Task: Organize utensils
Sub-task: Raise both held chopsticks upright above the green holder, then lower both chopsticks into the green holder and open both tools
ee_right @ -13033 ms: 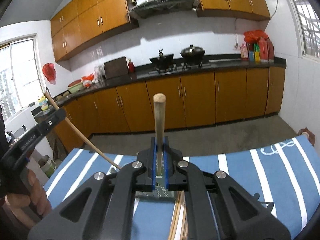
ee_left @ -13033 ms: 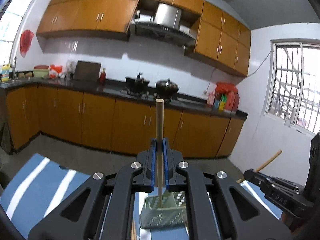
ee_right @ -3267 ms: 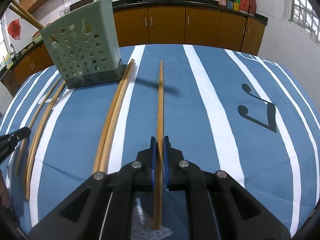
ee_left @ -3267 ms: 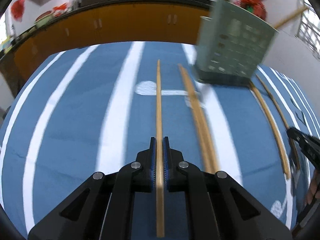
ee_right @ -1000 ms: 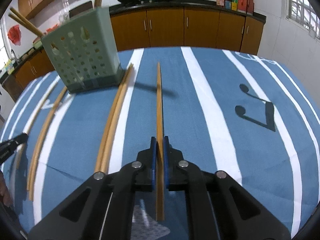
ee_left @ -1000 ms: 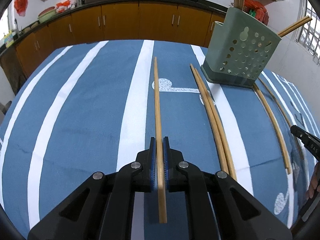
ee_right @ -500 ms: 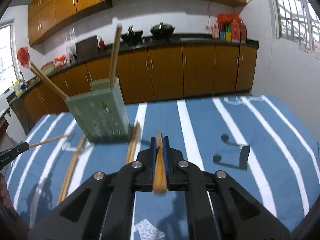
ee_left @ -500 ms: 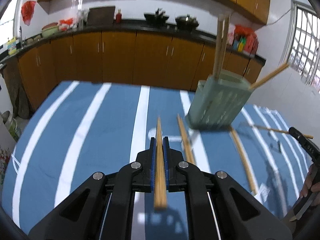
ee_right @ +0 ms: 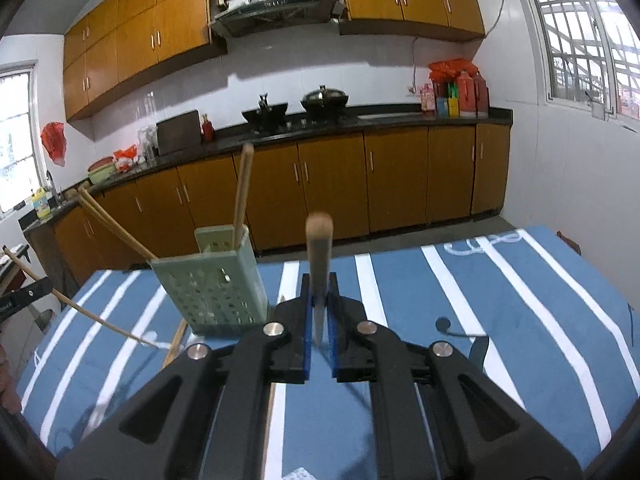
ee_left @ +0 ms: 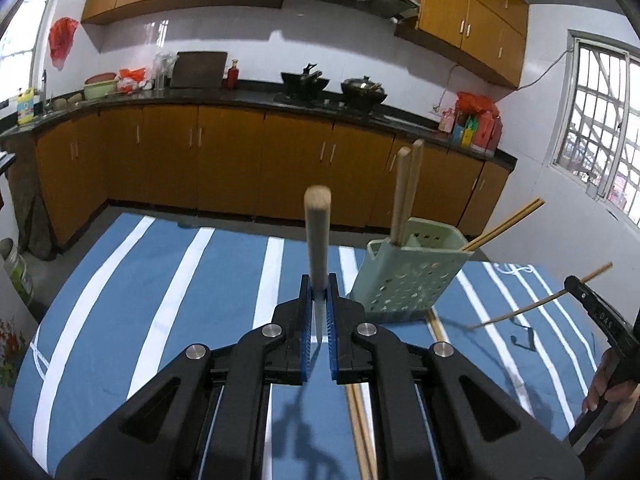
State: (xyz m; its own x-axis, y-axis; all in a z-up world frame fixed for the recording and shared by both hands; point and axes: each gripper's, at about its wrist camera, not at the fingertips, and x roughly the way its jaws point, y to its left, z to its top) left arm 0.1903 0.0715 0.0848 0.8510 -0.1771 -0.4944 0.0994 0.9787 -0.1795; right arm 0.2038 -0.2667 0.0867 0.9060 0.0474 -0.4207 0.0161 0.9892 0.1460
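While a blue cloth with white stripes (ee_left: 168, 280) is spread over the table, orange-brown cabinets (ee_left: 224, 160) and a dark counter (ee_left: 248, 98) are seen along the far wall, with a barred window (ee_left: 600, 120) at the right. The left gripper (ee_left: 319, 312) is clamped on one chopstick (ee_left: 317, 232), held clear of the cloth. The green perforated holder (ee_left: 404, 280) is stood just to its right, with chopsticks inside. The right gripper (ee_right: 319, 312) is closed on another chopstick (ee_right: 319, 248).
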